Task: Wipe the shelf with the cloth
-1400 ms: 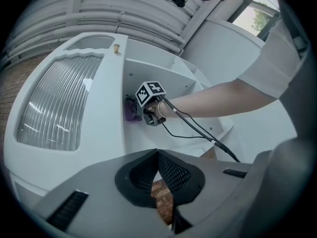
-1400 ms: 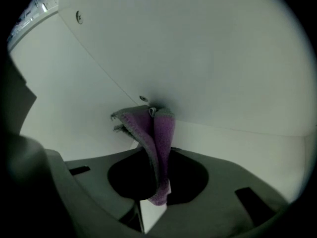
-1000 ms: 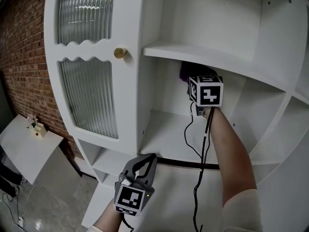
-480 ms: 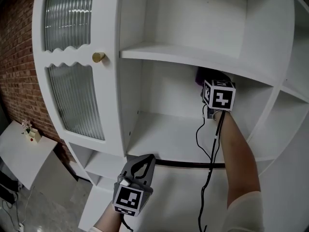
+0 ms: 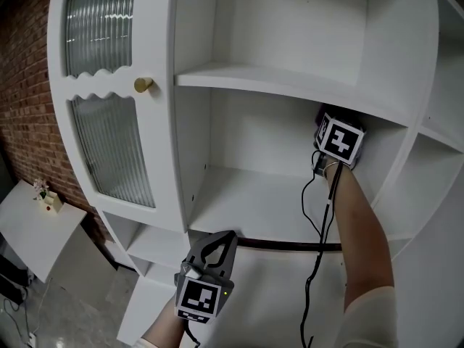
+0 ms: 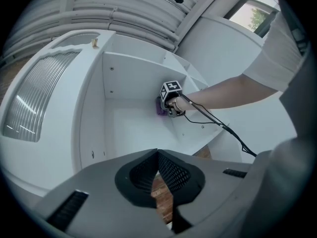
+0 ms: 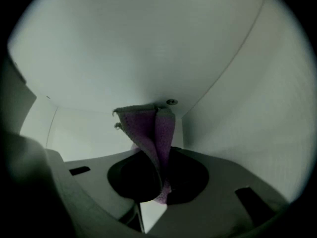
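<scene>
Rightward along the back of the shelf [image 5: 254,201] the right gripper [image 5: 326,130] has travelled, from mid-compartment to the far right rear corner, while the left gripper [image 5: 216,243] has kept its low place in front of the cabinet [image 5: 190,136], below the shelf edge. The right fingers [image 7: 184,180] pinch the purple cloth [image 7: 151,133], which is folded lengthwise between them. Its long axis runs straight out along the fingers, and its free end points away from the gripper. That end reaches the seam where the white panels meet, just beside a small screw head [image 7: 171,101]. From the left gripper view the cloth [image 6: 160,108] shows as a purple patch against the rear wall, just ahead of the right gripper [image 6: 167,102]. The left fingers [image 6: 148,170] are pressed together at the tips with nothing between them. Each gripper's cube [image 5: 341,141] carries black-and-white square markers.
</scene>
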A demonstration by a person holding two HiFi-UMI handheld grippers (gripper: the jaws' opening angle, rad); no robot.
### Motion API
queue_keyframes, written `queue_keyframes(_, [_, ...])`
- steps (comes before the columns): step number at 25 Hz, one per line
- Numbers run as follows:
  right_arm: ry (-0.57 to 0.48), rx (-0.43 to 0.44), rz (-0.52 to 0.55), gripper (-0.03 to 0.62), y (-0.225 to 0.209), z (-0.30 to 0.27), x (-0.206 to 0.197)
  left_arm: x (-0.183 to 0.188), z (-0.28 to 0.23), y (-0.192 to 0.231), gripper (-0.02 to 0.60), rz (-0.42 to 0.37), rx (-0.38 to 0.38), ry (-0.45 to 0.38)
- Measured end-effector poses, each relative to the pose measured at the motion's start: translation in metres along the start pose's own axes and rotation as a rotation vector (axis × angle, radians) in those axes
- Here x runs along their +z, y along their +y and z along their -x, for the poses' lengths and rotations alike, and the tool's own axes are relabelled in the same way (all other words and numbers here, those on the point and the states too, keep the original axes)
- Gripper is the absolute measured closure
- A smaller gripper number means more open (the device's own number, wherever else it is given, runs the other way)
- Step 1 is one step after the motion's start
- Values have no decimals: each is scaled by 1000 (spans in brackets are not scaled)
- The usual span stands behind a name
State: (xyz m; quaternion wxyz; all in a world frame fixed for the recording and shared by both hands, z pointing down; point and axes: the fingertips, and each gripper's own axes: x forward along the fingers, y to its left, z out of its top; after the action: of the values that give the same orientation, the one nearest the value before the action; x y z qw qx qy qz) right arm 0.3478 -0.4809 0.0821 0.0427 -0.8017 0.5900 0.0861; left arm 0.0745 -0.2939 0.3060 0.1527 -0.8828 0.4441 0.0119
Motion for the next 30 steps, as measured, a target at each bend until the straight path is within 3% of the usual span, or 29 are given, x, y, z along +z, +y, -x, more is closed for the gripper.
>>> queue_keyframes(6, [0, -24, -19, 516, -1, 3, 1, -2, 6, 12, 569, 17, 22, 5])
queue_keyframes(12, [54, 114, -83, 514, 34, 25, -15, -4, 16, 18, 569, 47, 22, -2])
queue_keyframes(21, [144, 377, 3, 514, 161, 62, -69, -11, 39, 32, 569, 75, 29, -2])
queue_keyframes(27, [143, 520, 31, 514, 255, 72, -71, -15, 55, 54, 569, 113, 44, -17])
queue_keyframes(30, [134, 557, 50, 514, 287, 72, -71, -22, 59, 66, 569, 81, 70, -12])
